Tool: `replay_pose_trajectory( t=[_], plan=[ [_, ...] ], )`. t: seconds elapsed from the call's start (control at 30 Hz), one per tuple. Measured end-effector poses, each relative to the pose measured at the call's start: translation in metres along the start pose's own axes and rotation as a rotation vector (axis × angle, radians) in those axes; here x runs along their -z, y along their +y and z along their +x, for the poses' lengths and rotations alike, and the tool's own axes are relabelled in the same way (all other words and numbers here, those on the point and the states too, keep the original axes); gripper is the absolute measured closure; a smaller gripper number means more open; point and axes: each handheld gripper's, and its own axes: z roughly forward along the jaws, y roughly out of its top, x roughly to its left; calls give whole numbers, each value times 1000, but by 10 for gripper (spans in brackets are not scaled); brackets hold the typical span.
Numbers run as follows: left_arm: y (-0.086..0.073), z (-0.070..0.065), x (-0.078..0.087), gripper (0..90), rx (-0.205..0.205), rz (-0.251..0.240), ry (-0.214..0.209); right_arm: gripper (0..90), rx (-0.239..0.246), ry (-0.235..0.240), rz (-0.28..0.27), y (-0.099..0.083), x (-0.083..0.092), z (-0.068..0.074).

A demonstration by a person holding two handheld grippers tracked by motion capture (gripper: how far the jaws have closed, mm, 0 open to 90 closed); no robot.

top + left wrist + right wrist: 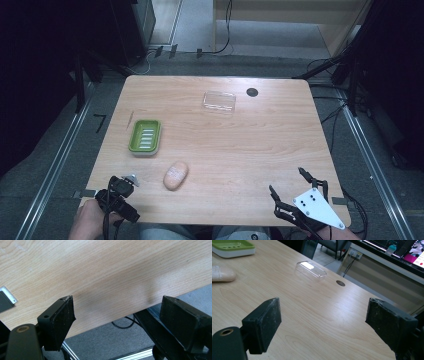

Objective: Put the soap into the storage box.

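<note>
Both my grippers wait at the near table edge, jaws apart and empty.

The soap bar [176, 175] lies just beside my left gripper [131, 180], toward my right gripper [287, 188]; the green soap dish [145, 136] sits just beyond the bar, the clear lid [219, 101] far ahead.
</note>
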Motion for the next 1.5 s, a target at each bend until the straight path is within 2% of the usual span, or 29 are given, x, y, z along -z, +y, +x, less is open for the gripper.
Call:
replay_pose_trajectory(
  t=[0.3,0.53,1.03,1.5],
  plan=[
    [6,-6,5,137,-22,-27,-9,133,-3,-9,1,-1,2,0],
    [16,-16,12,136,-55,-57,-8,133,-5,-16,5,-2,4,-2],
    [34,-26,22,132,-76,-123,-19,133,-5,-18,7,-3,4,-2],
    [60,-39,30,130,-110,-142,-25,133,-7,-20,5,-3,5,-3]
  ],
)
